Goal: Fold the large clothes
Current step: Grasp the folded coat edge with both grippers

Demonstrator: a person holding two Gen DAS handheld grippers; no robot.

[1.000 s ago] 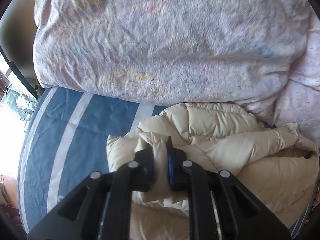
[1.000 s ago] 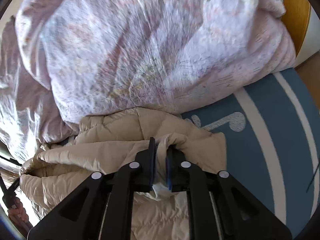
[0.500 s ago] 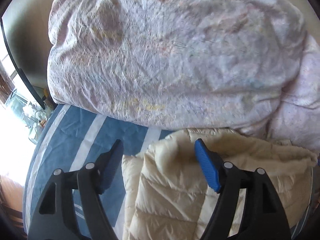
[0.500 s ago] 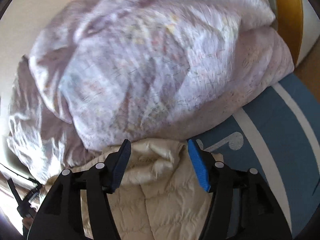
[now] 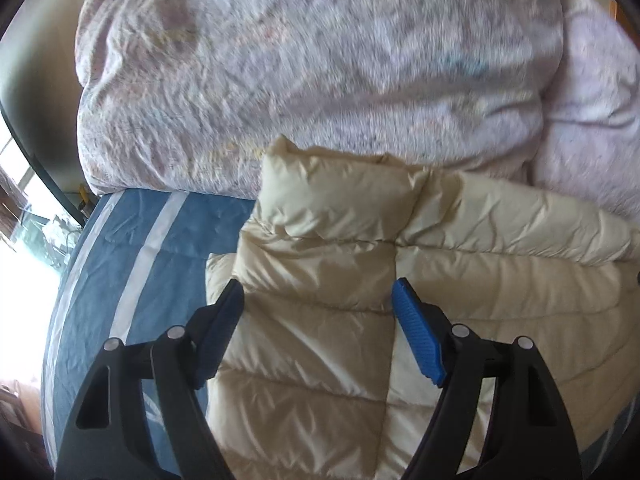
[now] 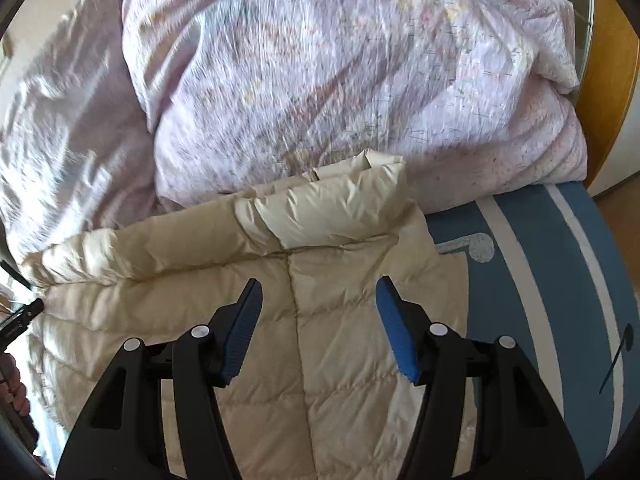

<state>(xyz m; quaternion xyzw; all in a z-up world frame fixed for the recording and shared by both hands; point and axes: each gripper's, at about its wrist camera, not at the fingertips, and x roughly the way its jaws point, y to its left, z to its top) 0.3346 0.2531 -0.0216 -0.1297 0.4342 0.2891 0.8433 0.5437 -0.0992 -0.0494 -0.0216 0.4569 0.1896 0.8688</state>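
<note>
A: Cream quilted down jacket (image 5: 320,340) lies on the blue striped bedsheet (image 5: 132,264), top edge butted against the lilac duvet (image 5: 304,80). In the left wrist view the left gripper (image 5: 318,308) hovers over it, jaws wide, holding nothing. Reads as positioning for a grab.

B: Right side?

A: Same there: right gripper (image 6: 318,304) spread wide over the jacket's (image 6: 320,360) centre seam, near the folded-over top panel (image 6: 332,216).

B: Gaps?

A: The jacket's lower part is cut off, sleeves aren't visible, the duvet is blurred. Can't tell whether the fingers touch fabric.
</note>
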